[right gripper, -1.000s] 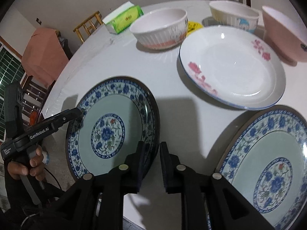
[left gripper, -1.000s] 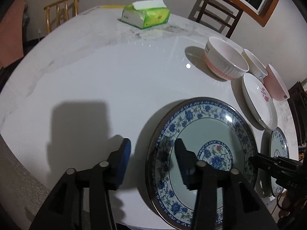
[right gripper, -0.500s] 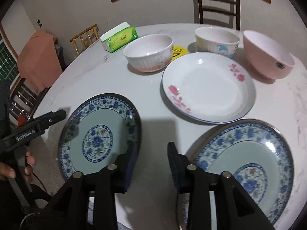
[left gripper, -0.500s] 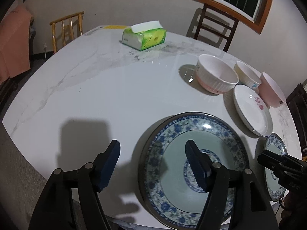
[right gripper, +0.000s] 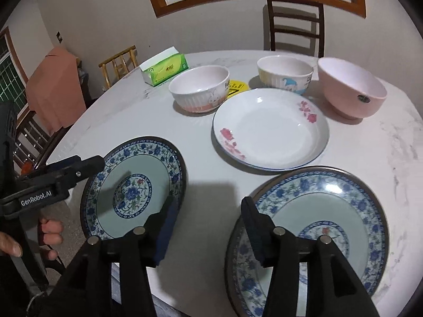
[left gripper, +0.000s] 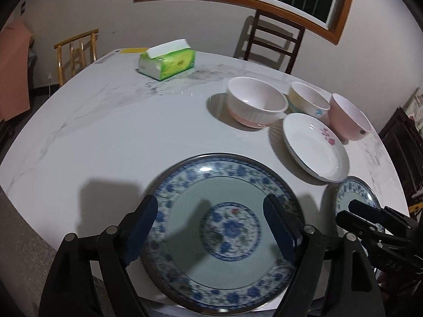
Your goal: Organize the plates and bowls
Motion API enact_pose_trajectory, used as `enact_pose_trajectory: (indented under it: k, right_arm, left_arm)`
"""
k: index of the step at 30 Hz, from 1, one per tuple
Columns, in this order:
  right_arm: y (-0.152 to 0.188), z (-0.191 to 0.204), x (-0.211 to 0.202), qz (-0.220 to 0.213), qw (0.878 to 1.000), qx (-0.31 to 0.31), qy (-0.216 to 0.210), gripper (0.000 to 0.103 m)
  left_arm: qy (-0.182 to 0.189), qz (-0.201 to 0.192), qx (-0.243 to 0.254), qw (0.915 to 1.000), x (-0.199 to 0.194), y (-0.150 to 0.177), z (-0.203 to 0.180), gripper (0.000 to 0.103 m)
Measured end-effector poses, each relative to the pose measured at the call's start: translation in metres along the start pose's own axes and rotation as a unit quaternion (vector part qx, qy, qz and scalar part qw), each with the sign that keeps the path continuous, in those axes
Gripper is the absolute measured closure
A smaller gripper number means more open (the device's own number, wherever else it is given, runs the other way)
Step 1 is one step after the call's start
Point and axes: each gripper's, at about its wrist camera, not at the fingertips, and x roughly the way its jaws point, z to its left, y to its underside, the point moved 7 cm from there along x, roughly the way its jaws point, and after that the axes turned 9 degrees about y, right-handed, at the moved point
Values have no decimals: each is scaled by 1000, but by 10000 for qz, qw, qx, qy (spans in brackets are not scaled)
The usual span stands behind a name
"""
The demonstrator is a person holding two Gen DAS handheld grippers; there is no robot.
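Your left gripper (left gripper: 210,232) opening wide, empty, above left blue plate (left gripper: 224,227) at desk (left gripper: 119,132) near edge. Right gripper (right gripper: 208,227) opening, empty, over the gap; second blue plate (right gripper: 317,227) lies just to its right.

Glossy glazed plates (right gripper: 267,129) on a smooth, polished marble-look table (left gripper: 111,132).

Both tools are matte black plastic: the left gripper (left gripper: 210,228) and right gripper (right gripper: 207,228) carry dark blue ribbed pads (right gripper: 165,233) and round silver pivot screws (right gripper: 139,230). White "GenRobot.AI" lettering (right gripper: 35,198) marks the left one's side.
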Motion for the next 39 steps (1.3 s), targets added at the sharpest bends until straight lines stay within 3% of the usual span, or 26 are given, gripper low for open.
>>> enact_pose_trajectory:
  k: [6, 13, 24, 39]
  right_arm:
    - [2, -16, -23, -304, 9993, 6, 235, 49]
    - [7, -51, -44, -458, 9978, 178, 443, 46]
    - [27, -109, -54, -297, 9957, 621, 623, 46]
    - [57, -179, -47, 140, 9883, 1501, 232, 46]
  left_arm:
    - [108, -29, 240, 9996, 1, 2, -30, 21]
    - [551, 26, 489, 9973, 7, 8, -67, 20]
    - [1120, 309, 613, 9913, 18, 15, -110, 20]
    - [1764, 923, 358, 9793, 45, 30, -147, 22]
